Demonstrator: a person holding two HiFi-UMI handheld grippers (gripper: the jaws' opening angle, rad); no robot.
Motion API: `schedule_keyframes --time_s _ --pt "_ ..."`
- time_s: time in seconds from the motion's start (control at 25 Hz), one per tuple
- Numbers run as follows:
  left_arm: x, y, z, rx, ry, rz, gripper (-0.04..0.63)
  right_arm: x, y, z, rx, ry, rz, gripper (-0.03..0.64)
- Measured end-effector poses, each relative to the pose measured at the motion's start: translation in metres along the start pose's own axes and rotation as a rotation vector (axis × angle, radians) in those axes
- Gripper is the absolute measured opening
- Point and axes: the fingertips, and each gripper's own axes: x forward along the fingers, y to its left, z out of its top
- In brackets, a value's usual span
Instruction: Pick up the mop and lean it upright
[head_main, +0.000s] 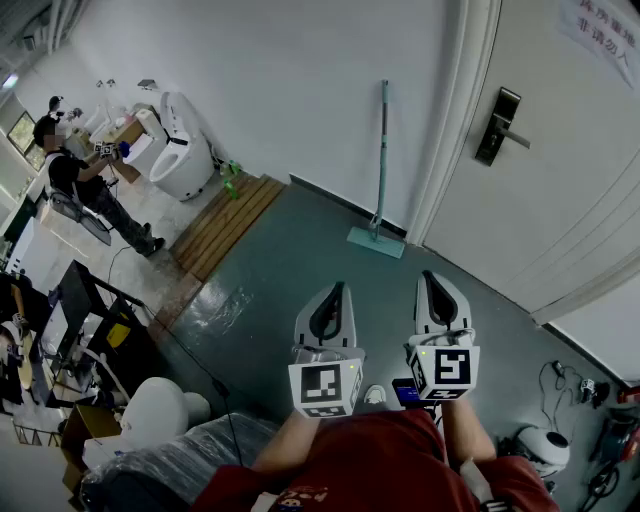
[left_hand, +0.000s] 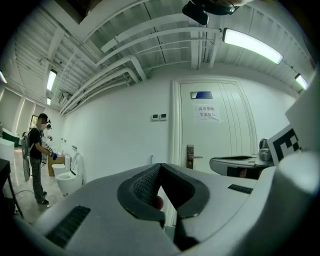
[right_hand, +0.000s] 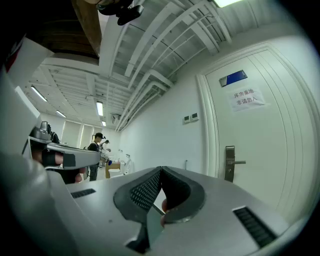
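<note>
Grey jaws of the left gripper (head_main: 336, 288) and right gripper (head_main: 430, 276) are pressed together, holding nothing. Beyond them, at twelve o'clock, the teal mop (head_main: 381, 160) leans upright against the white wall (head_main: 300, 90), its head on the floor (head_main: 300, 270).

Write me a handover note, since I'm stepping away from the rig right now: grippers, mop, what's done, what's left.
Left hand-held gripper: shut, empty.
Right hand-held gripper: shut, empty.
Mop: leaning upright against the wall beside the door, head on the floor.
Done: the mop looks placed.
Left: nothing apparent.
</note>
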Motion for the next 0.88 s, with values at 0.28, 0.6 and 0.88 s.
schedule_keyframes --time_s 0.28,0.6,0.88 --pt "0.004 -0.012 -0.001 -0.007 -0.007 0.002 0.014 -0.006 -0.007 -0.001 -0.01 0.0 0.009 0.018" --pt "0.019 -0.036 0.0 0.001 -0.006 -0.006 0.014 -0.01 -0.032 -0.001 0.011 -0.015 0.001 0.018" --pt "0.039 -0.064 -0.001 0.031 -0.015 0.005 0.014 -0.009 -0.066 -0.004 0.018 -0.029 0.003 0.018"
